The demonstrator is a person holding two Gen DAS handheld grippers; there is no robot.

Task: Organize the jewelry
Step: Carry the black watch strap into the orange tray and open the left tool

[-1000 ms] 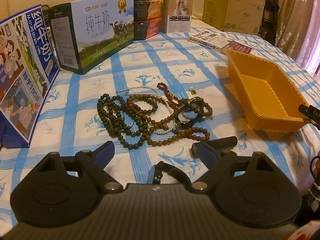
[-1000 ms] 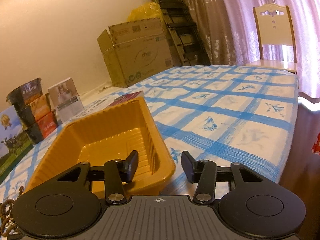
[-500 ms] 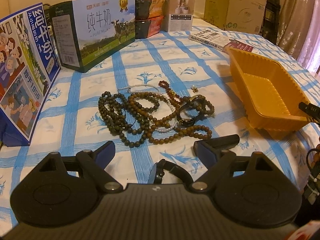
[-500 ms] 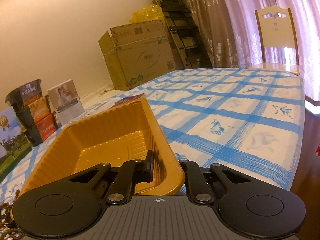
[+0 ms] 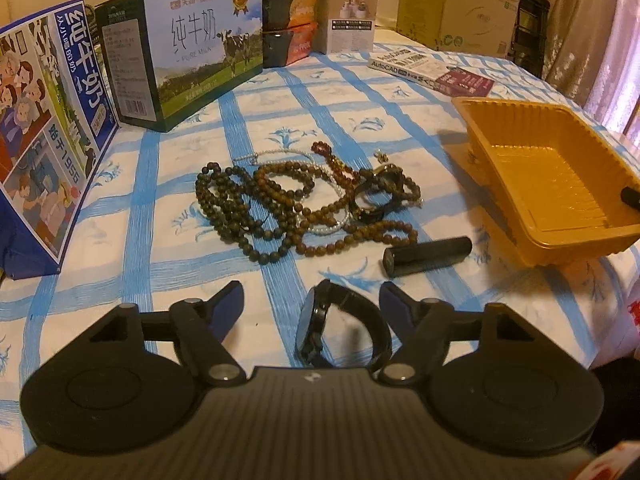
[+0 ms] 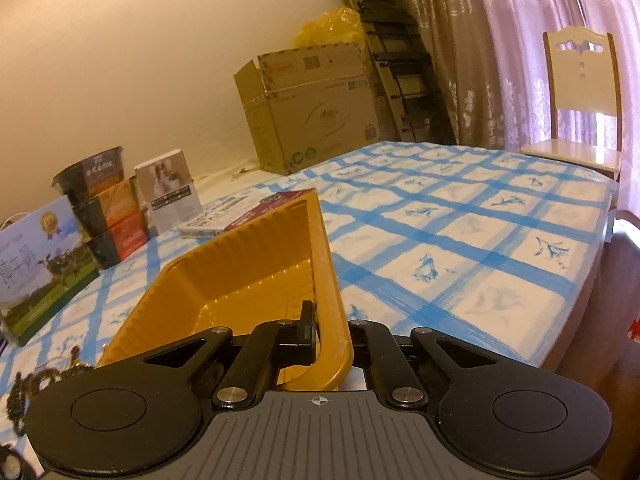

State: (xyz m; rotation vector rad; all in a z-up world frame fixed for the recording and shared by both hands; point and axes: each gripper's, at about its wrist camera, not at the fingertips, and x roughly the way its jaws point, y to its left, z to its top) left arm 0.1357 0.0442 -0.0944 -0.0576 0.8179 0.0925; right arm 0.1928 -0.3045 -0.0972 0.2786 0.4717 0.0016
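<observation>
A black wristwatch point(image 5: 340, 328) lies on the blue-checked cloth between the blue pads point(image 5: 231, 301) of my left gripper point(image 5: 310, 304). The jaws are closing and neither pad presses on the watch. Beyond it rests a short black cylinder point(image 5: 426, 256), then a tangled pile of brown and dark bead bracelets point(image 5: 304, 204). The orange plastic tray point(image 5: 548, 184) stands to the right. In the right wrist view my right gripper point(image 6: 332, 332) is shut on the near wall of the tray point(image 6: 240, 280), which is tipped up at that end. Its fingertip point(image 5: 630, 198) shows inside the tray.
Milk cartons point(image 5: 180, 52) and a blue printed box point(image 5: 44, 120) line the left and back. A book point(image 5: 420, 66) lies behind the tray. Cardboard boxes point(image 6: 316, 104), a chair point(image 6: 580, 92) and curtains stand past the table's far edge point(image 6: 600, 208).
The right jaws closed onto the tray's wall and raised that end. The left jaws narrowed around the watch, uncovering the black cylinder behind the right pad.
</observation>
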